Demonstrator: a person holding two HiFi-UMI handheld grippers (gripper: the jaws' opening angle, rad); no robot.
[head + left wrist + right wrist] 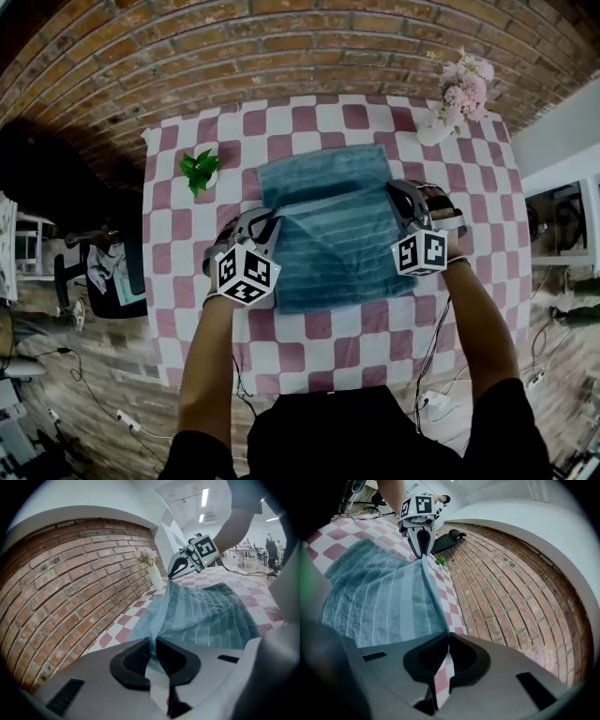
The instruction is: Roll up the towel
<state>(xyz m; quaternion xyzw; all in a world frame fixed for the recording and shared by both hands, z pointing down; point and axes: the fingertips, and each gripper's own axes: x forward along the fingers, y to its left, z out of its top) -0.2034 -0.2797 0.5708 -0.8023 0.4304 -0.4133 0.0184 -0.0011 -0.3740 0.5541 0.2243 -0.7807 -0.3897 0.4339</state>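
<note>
A teal striped towel (328,239) lies on the pink-and-white checked table (187,309), its far part flat and an upper layer lifted over it. My left gripper (265,223) is shut on the towel's left corner, and the cloth (211,616) runs out from between the closed jaws (153,645). At the opposite corner my right gripper (401,195) is shut on the towel too; its own view shows the towel (379,592) pinched at the jaw tips (447,637). Each gripper shows in the other's view: the right gripper (180,564) and the left gripper (419,543).
A white vase of pink flowers (459,94) stands at the table's far right corner. A small green plant (199,171) sits at the far left. A brick wall (281,47) runs behind the table. A chair (103,272) stands off the left edge, with cables on the floor.
</note>
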